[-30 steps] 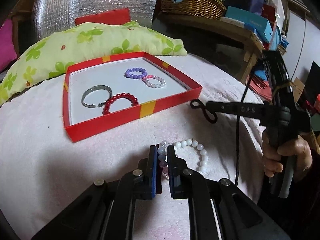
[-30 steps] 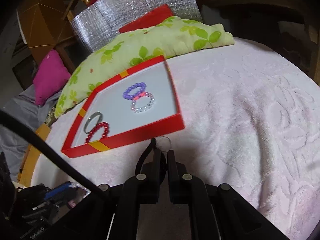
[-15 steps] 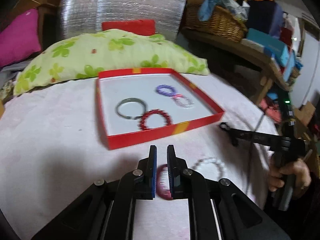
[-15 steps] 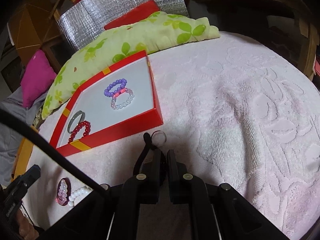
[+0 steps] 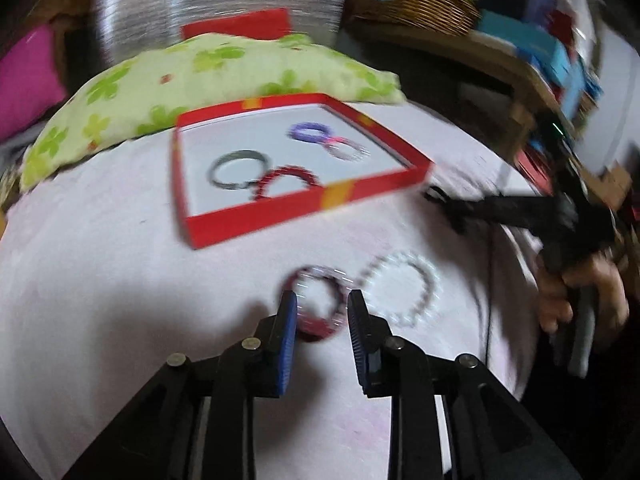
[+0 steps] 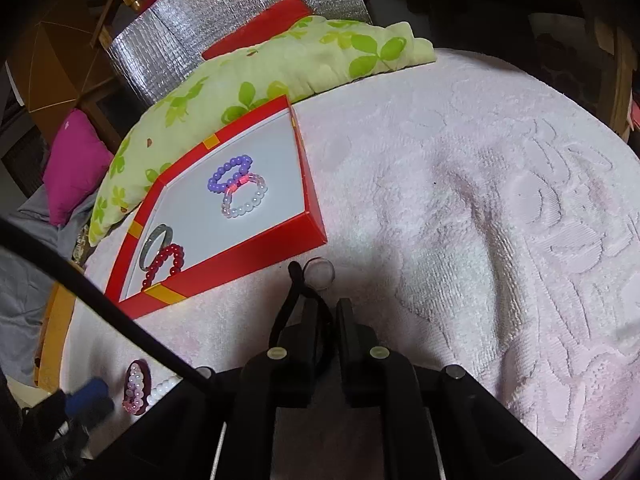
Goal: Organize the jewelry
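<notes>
While the left gripper [image 5: 322, 304] points down at the pale pink towel [image 6: 480, 220], its blue-padded jaws are opening, and a dark red and pink bracelet [image 5: 320, 304] lies flat on the cloth between the tips; the pads stand clear of it on both sides, so nothing is clamped. Just to the right of that bracelet, almost touching it, a white bead bracelet [image 5: 404, 290] rests on the towel.

Farther off, a shallow red box [image 5: 256, 220] with yellow corner marks sits on the towel. Inside, at its near left, a grey metal bangle [image 5: 236, 168] and a red bead bracelet [image 5: 286, 182] touch each other; at its far right, a purple bead bracelet [image 5: 308, 132] meets a pale pink and white one [image 5: 348, 150].

To the right, a hand [image 5: 580, 296] holds the right gripper [image 6: 326, 308], whose tips sit just off the box's near right corner. Its jaws are opening slightly, with a black looped hair tie [image 6: 294, 292] caught between them and a small clear ring [image 6: 319, 274] hanging at its far end; whether the pads press on the tie I cannot tell.

Behind the box lies a green floral pillow [image 6: 280, 64], with a silver foil panel [image 6: 240, 8] beyond it.
</notes>
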Available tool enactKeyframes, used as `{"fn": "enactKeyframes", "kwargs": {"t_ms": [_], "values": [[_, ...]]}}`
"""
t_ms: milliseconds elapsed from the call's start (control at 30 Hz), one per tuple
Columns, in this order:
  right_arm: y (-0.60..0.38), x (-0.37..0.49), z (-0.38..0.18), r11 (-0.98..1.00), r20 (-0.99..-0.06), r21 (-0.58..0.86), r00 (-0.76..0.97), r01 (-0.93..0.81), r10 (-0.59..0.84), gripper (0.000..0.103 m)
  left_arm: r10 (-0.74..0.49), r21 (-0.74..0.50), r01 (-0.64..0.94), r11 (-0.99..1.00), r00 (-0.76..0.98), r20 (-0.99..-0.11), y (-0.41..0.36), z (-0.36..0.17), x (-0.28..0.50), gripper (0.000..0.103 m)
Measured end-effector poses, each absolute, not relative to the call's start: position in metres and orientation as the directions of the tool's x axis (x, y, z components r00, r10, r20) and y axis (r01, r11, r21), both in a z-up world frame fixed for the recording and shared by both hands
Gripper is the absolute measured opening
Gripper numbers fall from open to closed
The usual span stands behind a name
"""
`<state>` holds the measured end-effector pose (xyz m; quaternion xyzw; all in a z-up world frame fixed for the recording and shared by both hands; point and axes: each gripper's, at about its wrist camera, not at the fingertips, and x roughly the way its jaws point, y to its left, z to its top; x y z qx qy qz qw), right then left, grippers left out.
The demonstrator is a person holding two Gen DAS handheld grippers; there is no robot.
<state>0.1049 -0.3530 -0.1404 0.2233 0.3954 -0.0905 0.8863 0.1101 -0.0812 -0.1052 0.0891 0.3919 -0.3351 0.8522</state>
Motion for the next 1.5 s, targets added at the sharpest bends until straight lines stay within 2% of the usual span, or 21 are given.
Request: {"fn": "enactKeyframes", "kwargs": {"t_ms": [33,100,167,333,367,400,467,533,600,667,700,1067,1200,1500], "values": [[-0.353,0.105,-0.141,0.883,-0.741,0.327,0.671,0.337,0.018,0.013,-0.503,-0.099,0.659,0.746,0.46,-0.731,-0.086,-0.106,0.106,0.03],[-0.353,0.106,-0.141,0.883,-0.741,0.327,0.671,0.337,0.017,0.013,-0.503,-0.08,0.68,0.729,0.453,-0.736,-0.092,-0.108,0.101,0.044],[-0.352,0.107,-0.141,0.886,-0.741,0.319,0.671,0.336,0.012,0.013,-0.499,-0.069,0.687,0.723,0.45,-0.741,-0.096,-0.111,0.1,0.051],[-0.351,0.109,-0.141,0.89,-0.741,0.312,0.671,0.334,0.008,0.013,-0.465,-0.099,0.627,0.773,0.452,-0.761,-0.089,-0.118,0.117,0.052],[-0.351,0.109,-0.141,0.889,-0.741,0.313,0.671,0.334,0.009,0.014,-0.462,-0.101,0.619,0.779,0.458,-0.76,-0.088,-0.118,0.119,0.049],[-0.351,0.109,-0.141,0.889,-0.741,0.314,0.671,0.334,0.009,0.014,-0.458,-0.097,0.617,0.781,0.461,-0.76,-0.087,-0.119,0.12,0.038],[-0.351,0.109,-0.141,0.888,-0.741,0.315,0.672,0.334,0.01,0.014,-0.458,-0.093,0.626,0.775,0.455,-0.764,-0.089,-0.121,0.12,0.025],[-0.351,0.109,-0.141,0.889,-0.741,0.314,0.672,0.334,0.009,0.014,-0.455,-0.078,0.637,0.767,0.454,-0.766,-0.091,-0.122,0.118,0.022],[-0.351,0.109,-0.141,0.889,-0.741,0.314,0.672,0.334,0.009,0.014,-0.447,-0.058,0.644,0.763,0.461,-0.767,-0.094,-0.122,0.118,0.015],[-0.351,0.109,-0.141,0.888,-0.741,0.315,0.672,0.334,0.01,0.014,-0.454,-0.072,0.639,0.766,0.458,-0.764,-0.092,-0.121,0.12,0.015],[-0.351,0.109,-0.141,0.888,-0.74,0.316,0.672,0.334,0.01,0.014,-0.462,-0.085,0.635,0.768,0.457,-0.76,-0.09,-0.12,0.121,0.008],[-0.351,0.109,-0.142,0.887,-0.739,0.318,0.673,0.335,0.011,0.014,-0.431,-0.128,0.512,0.85,0.533,-0.728,-0.064,-0.111,0.139,0.007],[-0.351,0.109,-0.142,0.888,-0.739,0.316,0.673,0.335,0.01,0.014,-0.387,-0.145,0.445,0.884,0.522,-0.76,-0.056,-0.119,0.151,0.007],[-0.351,0.109,-0.142,0.886,-0.738,0.322,0.675,0.333,0.014,0.015,-0.373,-0.164,0.419,0.893,0.485,-0.791,-0.059,-0.129,0.16,0.007]]}}
